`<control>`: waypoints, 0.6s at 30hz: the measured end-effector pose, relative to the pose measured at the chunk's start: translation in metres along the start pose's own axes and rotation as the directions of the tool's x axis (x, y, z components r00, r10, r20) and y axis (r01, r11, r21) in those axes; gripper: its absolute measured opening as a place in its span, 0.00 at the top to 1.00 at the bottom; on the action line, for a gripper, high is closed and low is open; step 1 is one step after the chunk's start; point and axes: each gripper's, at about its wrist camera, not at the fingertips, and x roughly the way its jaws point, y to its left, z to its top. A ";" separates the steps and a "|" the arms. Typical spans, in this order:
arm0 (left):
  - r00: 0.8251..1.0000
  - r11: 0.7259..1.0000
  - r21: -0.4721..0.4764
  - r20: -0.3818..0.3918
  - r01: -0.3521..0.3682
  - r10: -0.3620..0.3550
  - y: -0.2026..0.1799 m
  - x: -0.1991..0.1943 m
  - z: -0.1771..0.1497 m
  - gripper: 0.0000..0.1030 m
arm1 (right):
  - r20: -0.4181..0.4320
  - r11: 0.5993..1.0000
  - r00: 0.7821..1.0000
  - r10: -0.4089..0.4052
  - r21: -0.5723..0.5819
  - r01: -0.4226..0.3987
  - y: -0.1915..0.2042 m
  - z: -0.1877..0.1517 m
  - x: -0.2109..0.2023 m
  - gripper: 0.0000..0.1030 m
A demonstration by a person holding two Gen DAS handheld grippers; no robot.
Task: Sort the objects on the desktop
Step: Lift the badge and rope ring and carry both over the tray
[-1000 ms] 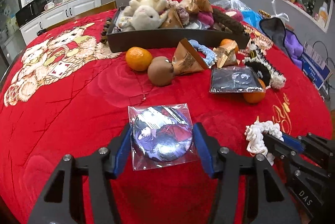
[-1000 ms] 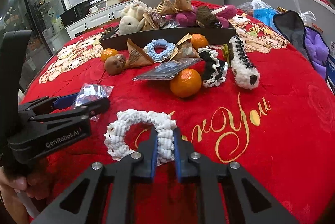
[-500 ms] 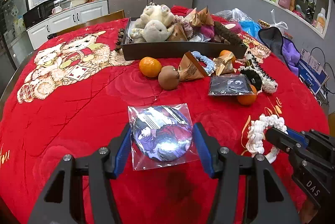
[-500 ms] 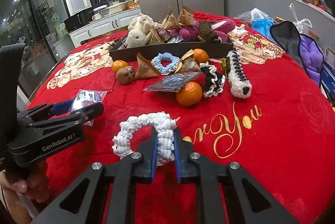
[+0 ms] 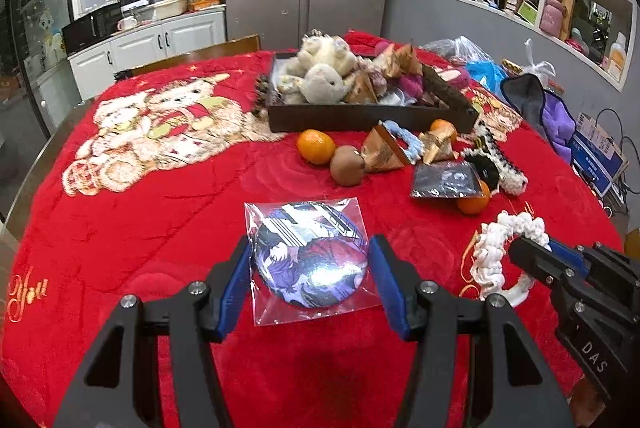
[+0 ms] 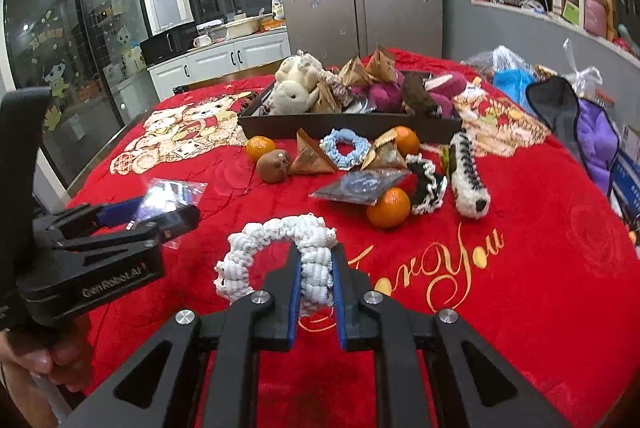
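Note:
A round picture badge in a clear sleeve (image 5: 310, 260) sits between the blue pads of my left gripper (image 5: 310, 244), which is shut on it and carries it above the red tablecloth. In the right wrist view the left gripper (image 6: 160, 211) is at the left, with the badge sleeve (image 6: 172, 191) sticking out past it. My right gripper (image 6: 316, 252) is shut on a white knitted scrunchie (image 6: 276, 232), lifted off the cloth. The same right gripper (image 5: 524, 252) and scrunchie (image 5: 496, 252) show at the right of the left wrist view. A dark tray (image 5: 360, 117) full of plush toys and packets stands at the back.
In front of the tray lie an orange (image 5: 316, 146), a brown kiwi (image 5: 347, 165), triangular packets (image 5: 382, 151), a blue scrunchie (image 6: 345, 147), a black packet (image 5: 446, 179) on another orange (image 6: 389, 207), a black-and-white scrunchie (image 6: 428, 183) and a fuzzy hair clip (image 6: 468, 173). Purple cloth (image 6: 598, 135) lies far right.
Both grippers have risen off the cloth, the left with the badge and the right with the white scrunchie. The table things have kept their places.

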 end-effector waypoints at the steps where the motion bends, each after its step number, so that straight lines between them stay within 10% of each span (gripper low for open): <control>1: 1.000 1.000 -0.002 0.003 -0.004 0.004 0.001 -0.002 0.001 0.43 | 0.003 1.000 1.000 -0.001 -0.001 0.001 0.001 0.001 -0.001 0.87; 18: 0.999 1.000 -0.002 0.053 -0.008 0.008 -0.001 -0.024 0.038 0.43 | 0.060 1.000 0.998 0.013 -0.008 -0.013 -0.003 0.024 -0.021 0.87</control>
